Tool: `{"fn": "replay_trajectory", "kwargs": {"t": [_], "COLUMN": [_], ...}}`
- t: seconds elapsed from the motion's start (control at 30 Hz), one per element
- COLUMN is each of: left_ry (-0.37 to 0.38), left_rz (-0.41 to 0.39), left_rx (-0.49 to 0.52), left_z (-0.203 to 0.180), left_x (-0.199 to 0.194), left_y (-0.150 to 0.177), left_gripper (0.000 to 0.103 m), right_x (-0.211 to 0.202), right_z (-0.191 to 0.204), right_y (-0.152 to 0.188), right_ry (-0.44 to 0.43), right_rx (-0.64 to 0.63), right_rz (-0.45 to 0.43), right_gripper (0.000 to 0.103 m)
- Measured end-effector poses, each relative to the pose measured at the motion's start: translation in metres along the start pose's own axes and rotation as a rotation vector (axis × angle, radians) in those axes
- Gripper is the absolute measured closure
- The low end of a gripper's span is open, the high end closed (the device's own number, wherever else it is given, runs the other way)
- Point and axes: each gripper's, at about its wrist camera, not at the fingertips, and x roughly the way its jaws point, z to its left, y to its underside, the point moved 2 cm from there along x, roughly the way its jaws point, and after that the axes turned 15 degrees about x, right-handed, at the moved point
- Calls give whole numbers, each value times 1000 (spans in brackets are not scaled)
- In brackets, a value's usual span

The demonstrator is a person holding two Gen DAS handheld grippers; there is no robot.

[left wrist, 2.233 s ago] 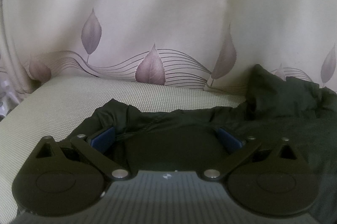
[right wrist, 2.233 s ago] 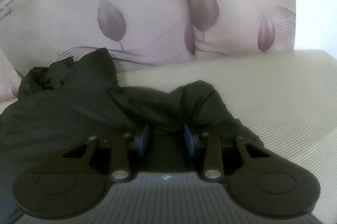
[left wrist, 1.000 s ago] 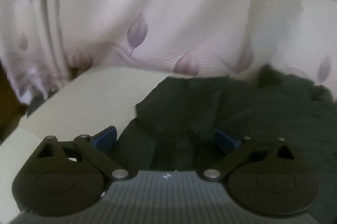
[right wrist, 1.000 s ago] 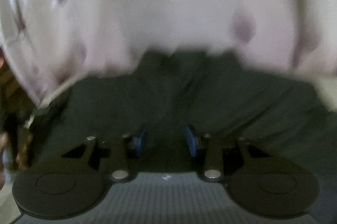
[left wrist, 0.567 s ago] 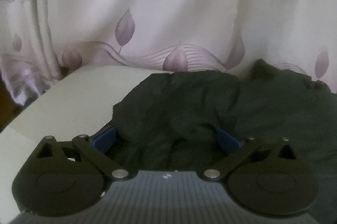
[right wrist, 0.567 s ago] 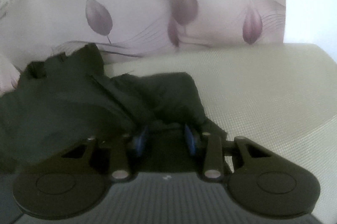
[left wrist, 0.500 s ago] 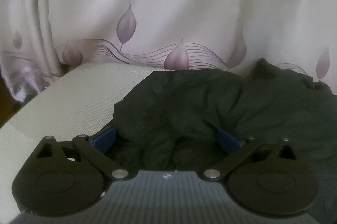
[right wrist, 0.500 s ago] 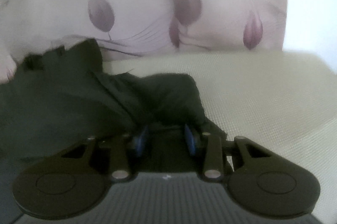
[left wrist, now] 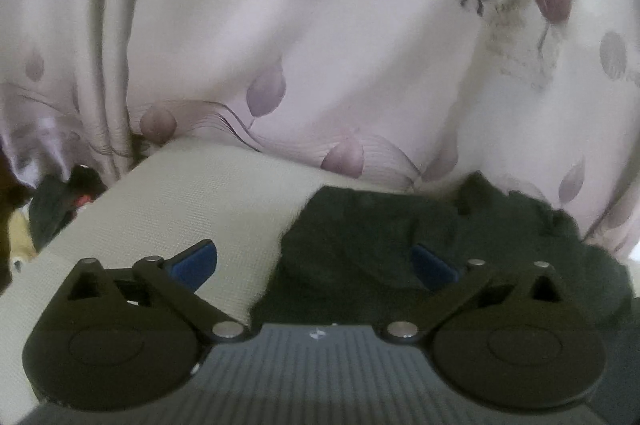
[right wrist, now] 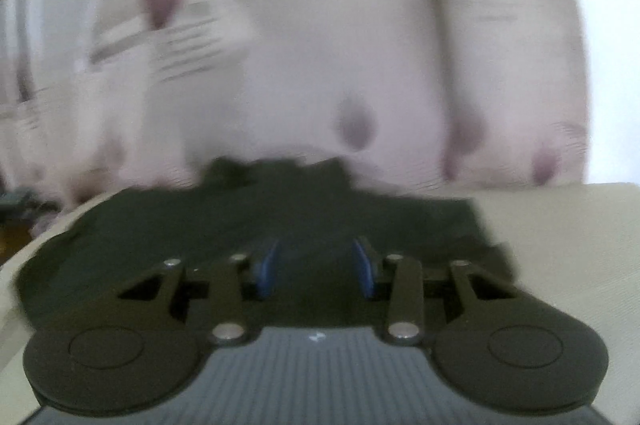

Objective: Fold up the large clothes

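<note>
Left wrist only: bare cushion [left wrist: 192,209] beside garment [left wrist: 360,245].

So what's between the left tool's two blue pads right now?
In the left wrist view, bare beige mat on the left and the dark garment on the right; the left tool stands wide open.

Black garment [left wrist: 380,237], blue fingers [left wrist: 192,263], pale green woven surface [left wrist: 192,201], white curtain [left wrist: 320,45] with mauve leaves
</note>
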Motion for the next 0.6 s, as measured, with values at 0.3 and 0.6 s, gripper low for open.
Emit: {"fn": "replay_trajectory", "kwargs": {"t": [0.3, 0.6], "left_ry": [341, 757], "left_rz": [224, 292], "left_rx": [-68, -201], "left_z": [64, 63], "left_x": [61, 115], "left_y": [28, 36], "left_gripper": [22, 21], "right_x": [-21, -25], "right_z": [29, 53], "right_y": [38, 38], "right_ry": [-73, -91], "right_rx": [-3, -45], "right_rz": [59, 62], "right_gripper": [61, 60]}}
